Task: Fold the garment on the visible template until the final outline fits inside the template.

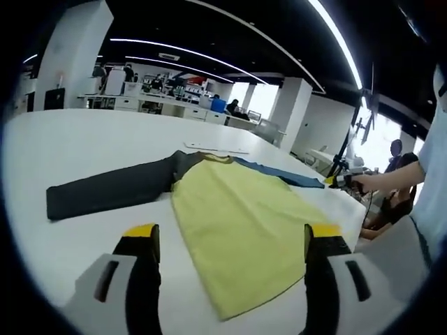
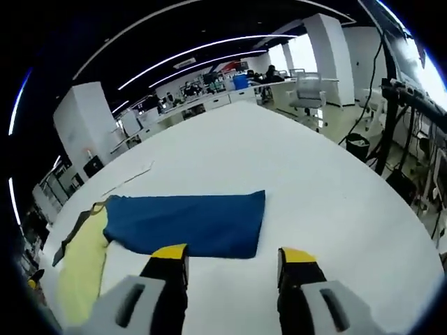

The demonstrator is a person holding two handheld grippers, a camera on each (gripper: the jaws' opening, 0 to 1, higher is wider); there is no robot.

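A long-sleeved garment lies flat on the white table (image 1: 77, 146). It has a yellow body (image 1: 237, 216), a dark grey sleeve (image 1: 105, 190) stretched to the left and a blue sleeve (image 1: 293, 178) going right. My left gripper (image 1: 232, 232) is open, its yellow-tipped jaws standing either side of the yellow body's near part, holding nothing. In the right gripper view the blue sleeve (image 2: 192, 223) is spread out, with the yellow body (image 2: 84, 269) at left. My right gripper (image 2: 234, 253) is open just short of the sleeve's near edge. A person's hand holds it at the far sleeve end (image 1: 342, 181).
A thin pale strip (image 1: 216, 148) lies on the table beyond the collar, also seen as a strip (image 2: 129, 178) in the right gripper view. A person (image 1: 426, 181) stands at the table's right edge. Desks, chairs (image 2: 307, 91) and stands surround the table.
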